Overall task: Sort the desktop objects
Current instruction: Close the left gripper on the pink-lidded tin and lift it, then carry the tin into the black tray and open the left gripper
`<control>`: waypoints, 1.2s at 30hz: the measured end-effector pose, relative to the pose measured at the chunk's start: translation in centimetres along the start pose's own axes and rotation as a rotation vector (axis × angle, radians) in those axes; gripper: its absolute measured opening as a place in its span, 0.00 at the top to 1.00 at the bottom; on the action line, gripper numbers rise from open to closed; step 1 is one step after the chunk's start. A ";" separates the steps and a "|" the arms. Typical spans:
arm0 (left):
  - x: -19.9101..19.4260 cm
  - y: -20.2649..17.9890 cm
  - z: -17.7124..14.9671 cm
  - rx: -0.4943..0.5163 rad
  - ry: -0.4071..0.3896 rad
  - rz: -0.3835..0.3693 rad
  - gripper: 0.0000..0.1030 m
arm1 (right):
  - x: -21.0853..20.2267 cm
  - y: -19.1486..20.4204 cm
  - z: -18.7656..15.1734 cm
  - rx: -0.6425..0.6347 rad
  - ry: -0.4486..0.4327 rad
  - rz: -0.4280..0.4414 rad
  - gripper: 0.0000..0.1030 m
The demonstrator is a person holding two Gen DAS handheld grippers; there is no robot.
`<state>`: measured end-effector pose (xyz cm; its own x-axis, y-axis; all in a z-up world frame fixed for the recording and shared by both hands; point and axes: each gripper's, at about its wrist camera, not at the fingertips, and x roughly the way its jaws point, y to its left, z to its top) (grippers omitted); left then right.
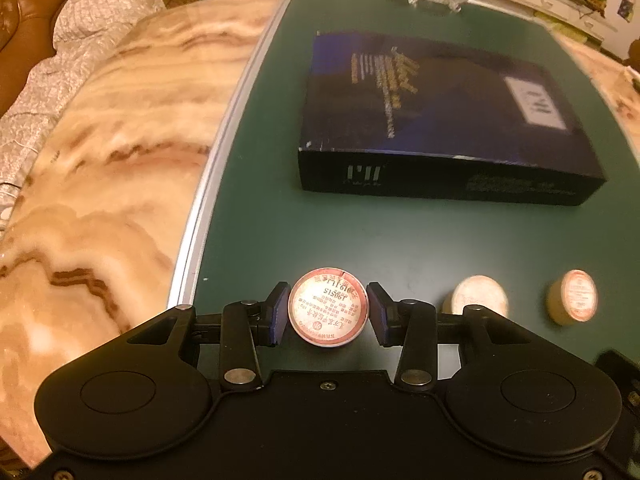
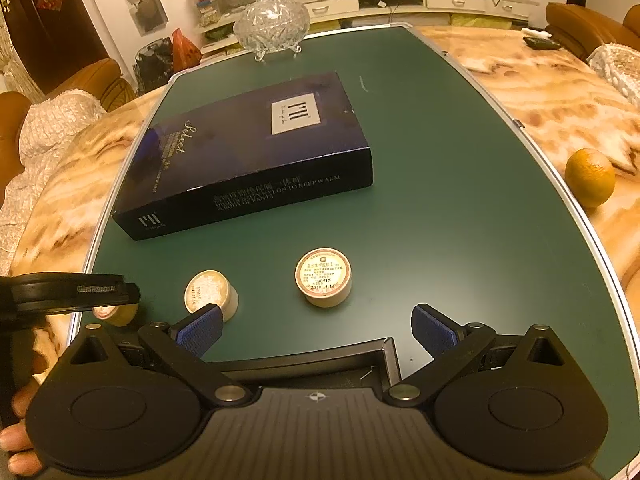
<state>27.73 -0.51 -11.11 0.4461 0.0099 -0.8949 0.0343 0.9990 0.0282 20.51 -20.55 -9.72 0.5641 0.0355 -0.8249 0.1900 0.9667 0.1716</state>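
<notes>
Three small round tins with red-rimmed labels stand on a green mat (image 1: 360,232). In the left wrist view my left gripper (image 1: 328,311) has its jaws around the first tin (image 1: 328,308), with small gaps at both pads, so it is open. The second tin (image 1: 476,296) and third tin (image 1: 572,298) stand to its right. In the right wrist view my right gripper (image 2: 316,330) is open and empty, just short of the third tin (image 2: 324,276); the second tin (image 2: 210,292) is by its left finger (image 2: 200,332). A dark blue box (image 2: 248,152) lies behind the tins.
A cut-glass lidded bowl (image 2: 272,24) stands at the mat's far edge. An orange (image 2: 590,176) lies on the marble table (image 2: 540,80) right of the mat. The mat has a silver rim (image 1: 208,184). Chairs with white covers (image 1: 80,40) stand at the left.
</notes>
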 end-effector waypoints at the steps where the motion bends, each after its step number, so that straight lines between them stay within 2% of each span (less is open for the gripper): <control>1: -0.9 0.0 -0.1 0.008 -0.010 0.000 0.61 | -0.2 0.0 0.1 0.002 -0.005 -0.001 0.00; 8: -7.9 0.1 -2.8 0.046 -0.073 -0.014 0.61 | -2.3 -0.3 0.5 0.019 -0.036 0.006 0.00; 15: -10.7 0.2 -6.3 0.059 -0.061 -0.006 0.61 | -3.9 -0.3 -0.4 0.014 -0.039 0.010 0.00; 25: -8.2 0.4 -10.7 0.055 0.039 -0.003 0.61 | -4.8 -0.8 -1.5 0.016 -0.027 0.004 0.00; 36: -5.6 0.1 -11.9 0.061 0.081 -0.001 0.61 | -4.4 -1.2 -1.9 0.025 -0.012 0.006 0.00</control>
<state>14.62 0.01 -11.44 0.3721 0.0151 -0.9281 0.0899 0.9946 0.0522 16.23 -21.41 -7.35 0.5750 0.0380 -0.8172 0.2062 0.9599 0.1898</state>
